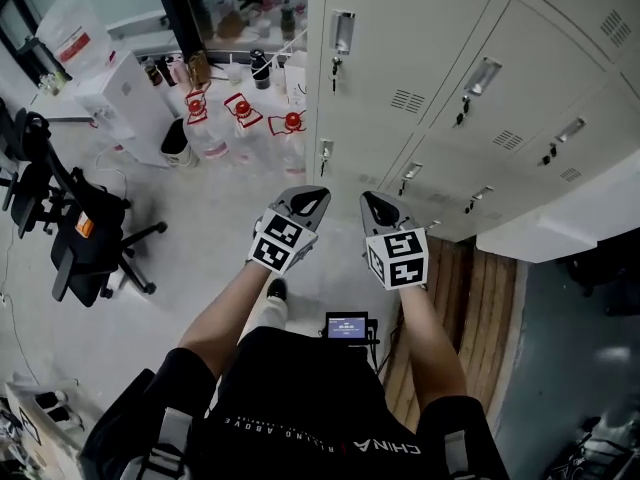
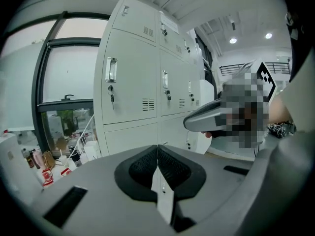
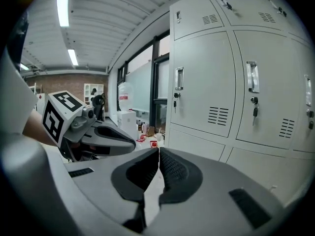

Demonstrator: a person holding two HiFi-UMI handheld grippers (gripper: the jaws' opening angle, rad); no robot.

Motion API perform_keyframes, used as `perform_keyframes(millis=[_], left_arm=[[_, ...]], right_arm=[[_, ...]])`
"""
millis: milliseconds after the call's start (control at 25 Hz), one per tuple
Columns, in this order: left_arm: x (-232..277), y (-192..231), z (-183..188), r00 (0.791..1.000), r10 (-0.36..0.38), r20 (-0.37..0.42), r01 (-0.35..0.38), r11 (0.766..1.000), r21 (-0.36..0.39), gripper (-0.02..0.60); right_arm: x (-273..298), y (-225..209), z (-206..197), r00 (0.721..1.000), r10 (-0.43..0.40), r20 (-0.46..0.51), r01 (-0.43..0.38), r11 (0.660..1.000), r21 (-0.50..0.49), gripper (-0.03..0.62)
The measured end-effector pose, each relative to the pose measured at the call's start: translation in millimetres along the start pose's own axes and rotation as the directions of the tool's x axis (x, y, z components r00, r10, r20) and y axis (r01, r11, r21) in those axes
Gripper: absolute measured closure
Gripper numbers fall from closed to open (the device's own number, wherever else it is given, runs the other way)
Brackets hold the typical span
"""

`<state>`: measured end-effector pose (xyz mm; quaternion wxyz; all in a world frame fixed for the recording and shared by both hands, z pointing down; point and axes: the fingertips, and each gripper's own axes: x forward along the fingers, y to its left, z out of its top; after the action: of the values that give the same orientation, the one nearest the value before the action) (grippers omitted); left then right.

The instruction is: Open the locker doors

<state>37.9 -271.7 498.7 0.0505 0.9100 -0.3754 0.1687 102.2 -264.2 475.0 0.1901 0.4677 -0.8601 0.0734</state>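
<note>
Locker doors (image 1: 400, 58) all shut, facing left gripper (image 1: 308, 200) and right gripper (image 1: 374, 206). Both pressed together on nothing, held short of the doors. Risk: skidding off a door's recessed handle (image 1: 343, 30) unless spread first; possibly snagging what look like keys (image 1: 333, 68) below it.

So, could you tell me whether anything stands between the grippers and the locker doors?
Nothing visible does: only open space separates the left gripper and right gripper, both shut and empty, from the closed locker doors.
</note>
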Motion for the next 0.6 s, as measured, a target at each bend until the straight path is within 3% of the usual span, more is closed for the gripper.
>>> perform_keyframes(millis=[120,360,600], left_arm=[[12,27,5,0.999,-0.048,0.019,0.048,0.999,-0.003,0.561],[21,86,24,0.995,-0.078,0.069,0.078,0.997,0.003,0.561],[30,102,33,0.987,-0.135,0.085,0.135,0.991,0.007,0.561]], right_arm=[[21,-9,18,0.999,-0.050,-0.003,0.050,0.999,0.011,0.562],[65,-7,50,0.993,-0.114,-0.019,0.114,0.993,0.009,0.562],[84,-9,58,0.986,-0.162,-0.032,0.163,0.986,0.028,0.562]])
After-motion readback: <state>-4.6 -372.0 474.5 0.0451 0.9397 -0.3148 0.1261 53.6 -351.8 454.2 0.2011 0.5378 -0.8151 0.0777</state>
